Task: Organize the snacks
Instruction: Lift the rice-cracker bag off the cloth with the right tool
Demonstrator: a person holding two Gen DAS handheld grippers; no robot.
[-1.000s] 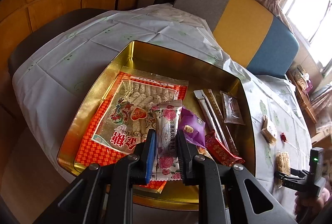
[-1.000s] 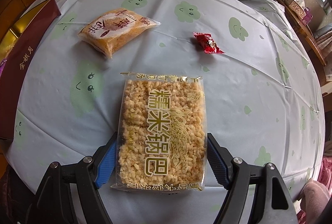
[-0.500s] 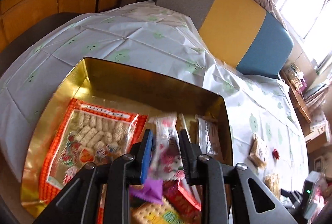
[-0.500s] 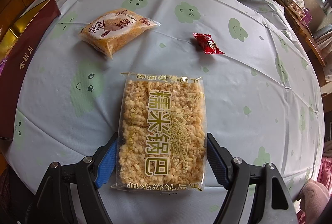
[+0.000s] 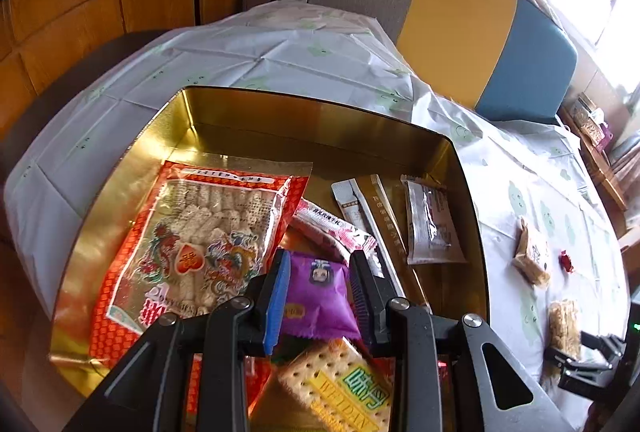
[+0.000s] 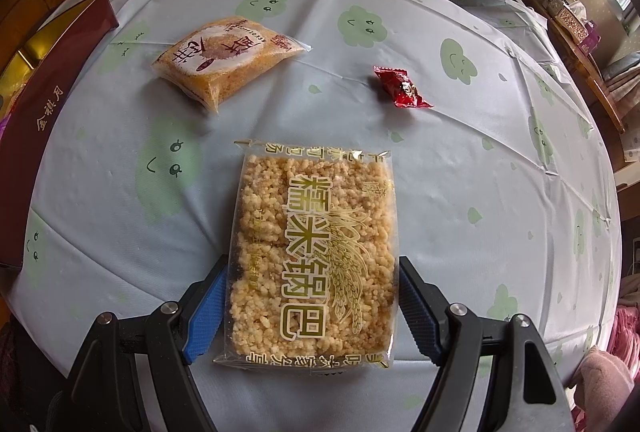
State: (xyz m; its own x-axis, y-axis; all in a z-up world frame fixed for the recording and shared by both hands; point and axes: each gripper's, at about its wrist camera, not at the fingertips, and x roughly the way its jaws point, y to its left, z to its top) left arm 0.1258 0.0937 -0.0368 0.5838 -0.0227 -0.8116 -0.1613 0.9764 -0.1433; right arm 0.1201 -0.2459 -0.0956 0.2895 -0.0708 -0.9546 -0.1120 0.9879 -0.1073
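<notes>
A gold tin (image 5: 320, 104) holds a large red sweets bag (image 5: 200, 244), a purple packet (image 5: 320, 300), a biscuit pack (image 5: 340, 388) and sachets (image 5: 430, 220). My left gripper (image 5: 319, 256) hovers open over the tin. The purple packet shows between its fingers, lying on the pile below. The pink rose packet (image 5: 336, 228) lies loose just past the fingertips. On the tablecloth, my right gripper (image 6: 312, 262) is shut on the long sides of a rice cracker packet (image 6: 316, 252), which rests flat on the table.
An orange cake packet (image 6: 224, 56) and a red candy (image 6: 400, 88) lie on the cloth beyond the right gripper. The tin's maroon outer wall (image 6: 40, 112) stands at the left. A grey, yellow and blue chair back (image 5: 460, 20) rises behind the table.
The left gripper's jaws widened and let go of the pink rose packet, which now lies in the tin. The left hand shifted across the tin. The right gripper stayed still.
</notes>
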